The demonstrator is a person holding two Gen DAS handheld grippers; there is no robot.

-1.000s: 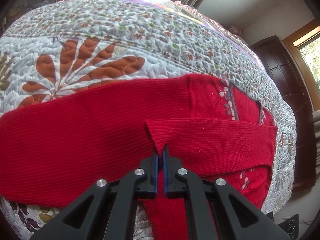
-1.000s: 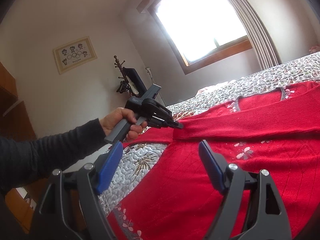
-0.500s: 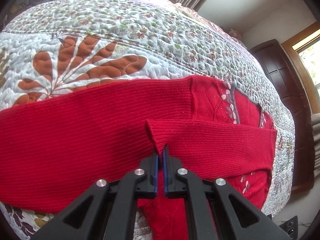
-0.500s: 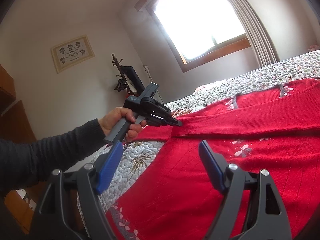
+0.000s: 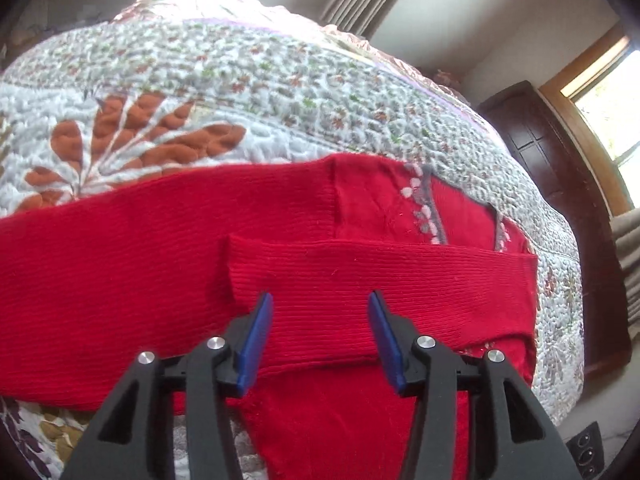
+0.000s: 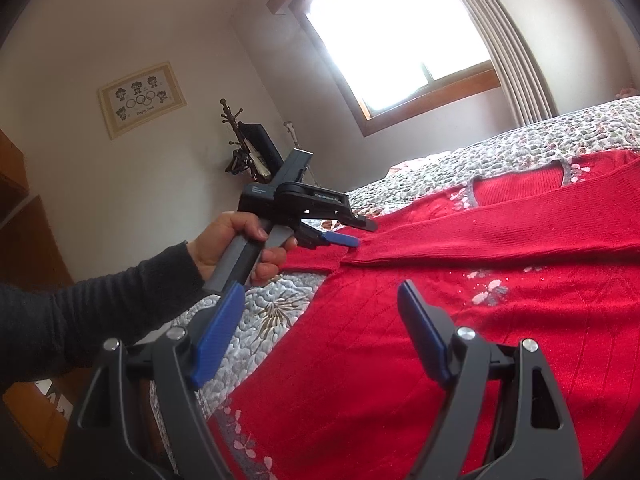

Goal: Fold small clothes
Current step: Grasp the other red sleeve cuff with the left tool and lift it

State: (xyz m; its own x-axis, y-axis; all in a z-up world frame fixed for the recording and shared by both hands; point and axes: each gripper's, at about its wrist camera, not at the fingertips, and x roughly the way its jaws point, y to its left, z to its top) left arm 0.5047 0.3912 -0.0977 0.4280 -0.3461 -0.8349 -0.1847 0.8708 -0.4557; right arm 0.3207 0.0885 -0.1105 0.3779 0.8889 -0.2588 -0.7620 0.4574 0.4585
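A red knit sweater [image 5: 120, 276] [image 6: 400, 360] with a grey neckline and pale flower trim lies flat on the quilted bed. One sleeve [image 5: 380, 292] [image 6: 500, 236] is folded across the chest, its cuff toward the left. My left gripper [image 5: 320, 336] stands open just above that sleeve's cuff end, nothing between its blue pads. In the right wrist view a hand holds the left gripper [image 6: 354, 234] at the cuff. My right gripper [image 6: 320, 340] hangs open over the sweater's lower body, holding nothing.
The floral quilt [image 5: 240, 80] covers the whole bed. A dark wooden cabinet [image 5: 560, 184] stands past the bed's far side. A bright window [image 6: 400, 36] with curtains, a coat stand [image 6: 240, 140] and a framed picture [image 6: 140, 98] are on the walls. A dark sleeve [image 6: 80, 320] reaches in from the left.
My left gripper, shut on the sleeve's cuff before, has opened and let it go; the sleeve now lies across the chest. The right gripper has barely moved.
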